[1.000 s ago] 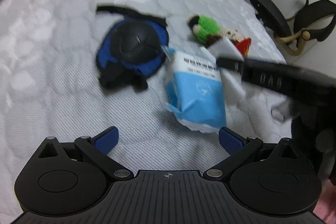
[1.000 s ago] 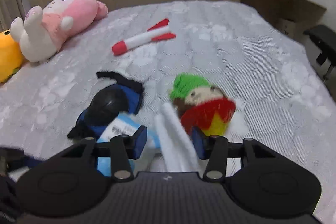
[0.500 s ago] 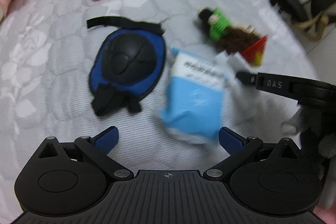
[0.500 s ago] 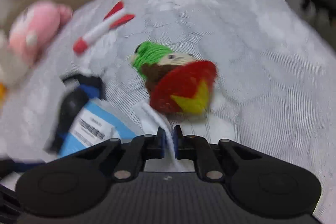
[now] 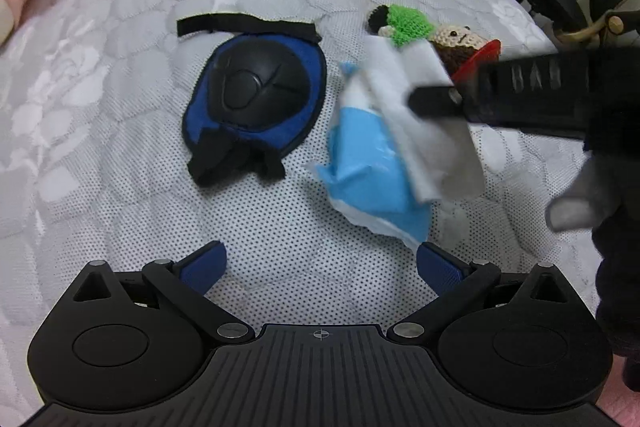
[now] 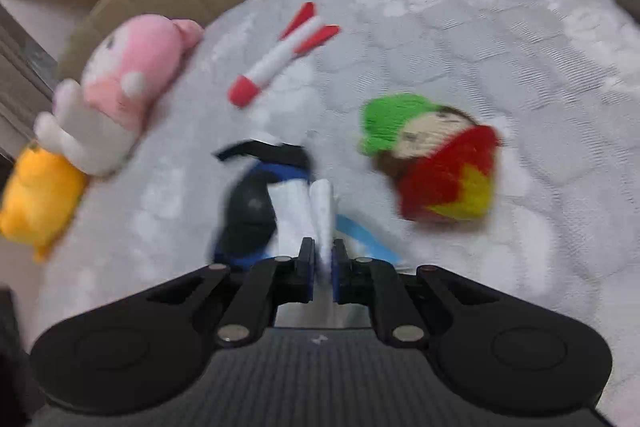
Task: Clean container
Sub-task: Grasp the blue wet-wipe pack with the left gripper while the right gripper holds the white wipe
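A grey quilted mattress (image 5: 100, 155) carries everything. Near its middle lies a blue-and-black knee pad (image 5: 252, 107), with the blue wet-wipe pack (image 5: 368, 167) just beside it. The left gripper (image 5: 320, 263) hovers spread wide and empty near the pack. The right gripper (image 6: 323, 267) pinches 1 white wipe (image 5: 420, 115) lifted above the pack.

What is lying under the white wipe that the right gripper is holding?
Under the white wipe lies the blue wipe packet, resting on the bed cover. The wipe covers the packet's right part.
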Action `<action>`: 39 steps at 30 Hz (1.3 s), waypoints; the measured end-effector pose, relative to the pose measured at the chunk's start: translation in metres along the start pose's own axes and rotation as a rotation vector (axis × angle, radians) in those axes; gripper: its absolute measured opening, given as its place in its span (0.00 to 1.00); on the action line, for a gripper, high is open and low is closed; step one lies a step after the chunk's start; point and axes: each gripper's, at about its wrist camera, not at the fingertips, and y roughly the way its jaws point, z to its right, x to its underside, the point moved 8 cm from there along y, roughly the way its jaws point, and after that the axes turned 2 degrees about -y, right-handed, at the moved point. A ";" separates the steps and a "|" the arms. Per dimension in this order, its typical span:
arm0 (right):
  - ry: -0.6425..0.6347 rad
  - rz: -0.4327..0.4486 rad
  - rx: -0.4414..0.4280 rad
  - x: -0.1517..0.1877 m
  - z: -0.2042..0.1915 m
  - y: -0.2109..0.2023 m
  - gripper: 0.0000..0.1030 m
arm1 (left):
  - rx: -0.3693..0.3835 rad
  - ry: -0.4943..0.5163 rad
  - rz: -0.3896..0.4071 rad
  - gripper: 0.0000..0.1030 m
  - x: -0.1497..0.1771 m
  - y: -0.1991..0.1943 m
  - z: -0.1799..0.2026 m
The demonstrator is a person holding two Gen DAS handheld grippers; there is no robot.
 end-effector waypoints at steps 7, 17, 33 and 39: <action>0.078 -0.039 0.099 0.013 0.042 0.001 0.11 | -0.003 -0.011 -0.017 1.00 -0.003 0.003 -0.003; 0.241 -0.059 -0.070 0.012 0.045 -0.007 0.11 | -0.044 0.044 -0.012 1.00 -0.005 0.001 0.006; -0.132 0.021 -0.140 0.018 -0.020 -0.033 0.48 | 0.028 -0.076 -0.102 1.00 0.010 0.014 -0.002; -0.408 0.011 -0.143 0.037 -0.047 -0.039 0.62 | 0.015 -0.055 -0.128 1.00 0.019 0.014 -0.006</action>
